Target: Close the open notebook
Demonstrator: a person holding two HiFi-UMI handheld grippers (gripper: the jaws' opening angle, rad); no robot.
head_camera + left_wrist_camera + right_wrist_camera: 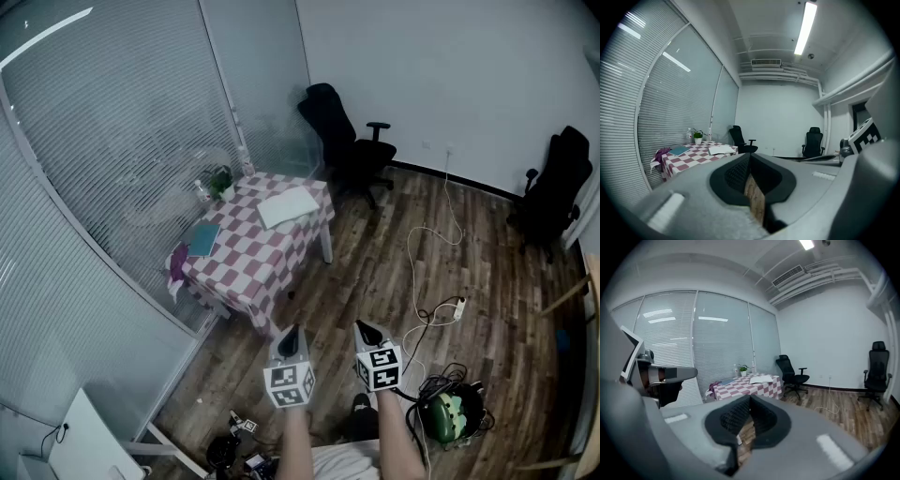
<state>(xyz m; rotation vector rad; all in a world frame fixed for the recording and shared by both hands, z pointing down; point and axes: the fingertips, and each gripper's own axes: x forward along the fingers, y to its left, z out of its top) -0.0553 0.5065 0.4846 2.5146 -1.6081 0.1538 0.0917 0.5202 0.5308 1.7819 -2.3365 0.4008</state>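
left tongs (290, 331) and right tongs (367, 328) sat lowest in the head view, just beside each other at bottom centre, each clenched on nothing. In both gripper views the dark pads met with no object between them, only wood floor (394, 262) showing below.

the notebook (289, 206) lay open and pale on the far end of the desk (253, 258), a checked-cloth desk in the upper left of the head view, well apart from both tongs. a teal book (203, 238) rested nearer the left edge of that desk, a potted plant (220, 180) at its far corner, and a black office chair (342, 141) stood beyond.

the notebook looked light and thin. its pages were probably soft and likely to flop or crease, and its cover somewhat stiffer. it might skid on the cloth if pushed flat. the best hold seemed to be the outer edge of one cover with its pages, pinched gently and swung over the spine. which way the spine ran could not be told from this far away.
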